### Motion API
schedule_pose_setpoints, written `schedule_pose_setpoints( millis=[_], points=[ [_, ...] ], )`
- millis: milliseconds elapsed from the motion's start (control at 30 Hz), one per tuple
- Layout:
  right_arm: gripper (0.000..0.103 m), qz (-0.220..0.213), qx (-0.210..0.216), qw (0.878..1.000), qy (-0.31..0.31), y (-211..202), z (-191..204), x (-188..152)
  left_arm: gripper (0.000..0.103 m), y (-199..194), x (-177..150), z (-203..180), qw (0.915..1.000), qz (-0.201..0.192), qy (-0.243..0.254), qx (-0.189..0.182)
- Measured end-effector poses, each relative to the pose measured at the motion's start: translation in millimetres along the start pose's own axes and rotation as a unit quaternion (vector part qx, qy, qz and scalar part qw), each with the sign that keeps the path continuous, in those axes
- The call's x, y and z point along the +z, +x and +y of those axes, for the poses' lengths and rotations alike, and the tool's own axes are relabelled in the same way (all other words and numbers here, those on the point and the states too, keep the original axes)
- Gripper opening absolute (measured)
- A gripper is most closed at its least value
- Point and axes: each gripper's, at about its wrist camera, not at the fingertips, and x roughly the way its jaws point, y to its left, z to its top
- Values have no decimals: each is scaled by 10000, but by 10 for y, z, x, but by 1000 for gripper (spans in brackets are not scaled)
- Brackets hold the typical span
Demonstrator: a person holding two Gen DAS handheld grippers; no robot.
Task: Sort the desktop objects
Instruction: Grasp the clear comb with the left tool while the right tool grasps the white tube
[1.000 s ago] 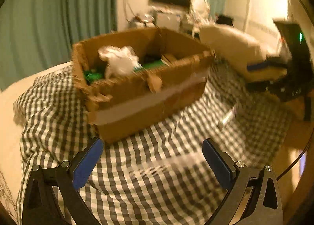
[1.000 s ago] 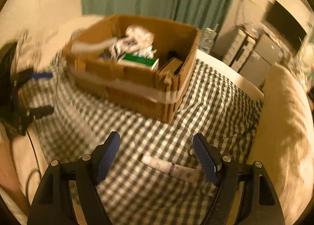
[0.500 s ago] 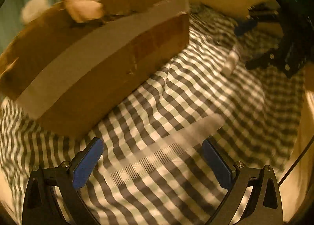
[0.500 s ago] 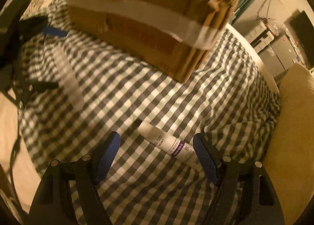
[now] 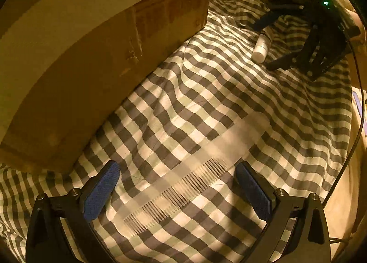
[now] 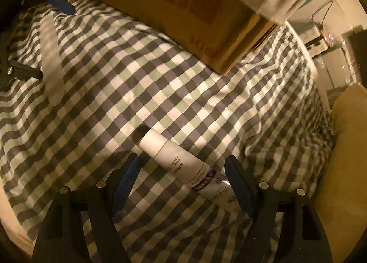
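While my left gripper (image 5: pixel 176 190) stands wide apart, a clear comb (image 5: pixel 190 171) lies diagonally between its pads on the checked cloth (image 5: pixel 229 93), teeth toward me. My right gripper (image 6: pixel 181 180), also apart, straddles a white tube (image 6: pixel 183 162), cap pointing up-left toward the cardboard box (image 6: pixel 174 11).

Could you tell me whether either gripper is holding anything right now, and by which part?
Nothing is held. The left gripper stands open over the comb; the right gripper is open around the tube.
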Motion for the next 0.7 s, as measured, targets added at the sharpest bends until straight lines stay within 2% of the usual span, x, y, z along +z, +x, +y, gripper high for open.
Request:
schedule_pose_setpoints(
  millis=[67,100,133,167,233,267,300,333,400,500,600,700],
  points=[
    [65,55,277,9995,174,18,-53,-8,101,-7,1,-17,10000,12,24,57],
    [52,93,498,9982,324,17,-77,-16,96,-16,4,-32,10000,6,38,36],
    [45,113,650,9969,422,9,-84,-25,91,-37,1,-58,10000,-23,85,13],
    [43,105,667,9968,417,-7,-67,-32,87,-57,1,-88,9999,-40,130,-5],
    [39,80,587,9977,321,-36,-14,-47,70,-100,2,-146,9997,-77,211,-37],
    [38,83,579,9976,357,-49,-5,-58,66,-121,0,-169,9997,-88,241,-27],
    [35,83,583,9975,395,-59,-4,-65,54,-143,-1,-173,9995,-116,282,5],
    [31,68,574,9974,427,-79,0,-77,38,-169,-5,-177,9994,-163,284,54],
    [26,53,548,9975,444,-119,22,-109,16,-200,-1,-144,9996,-201,171,-28],
    [25,52,547,9970,551,-169,49,-155,11,-232,-44,-146,9998,-197,55,-12],
    [25,16,529,9967,609,-231,79,-184,10,-227,-41,-222,9999,-141,60,59],
    [24,-39,538,9960,717,-295,92,-210,10,-247,-78,-206,9998,-102,-162,63]
  ],
)
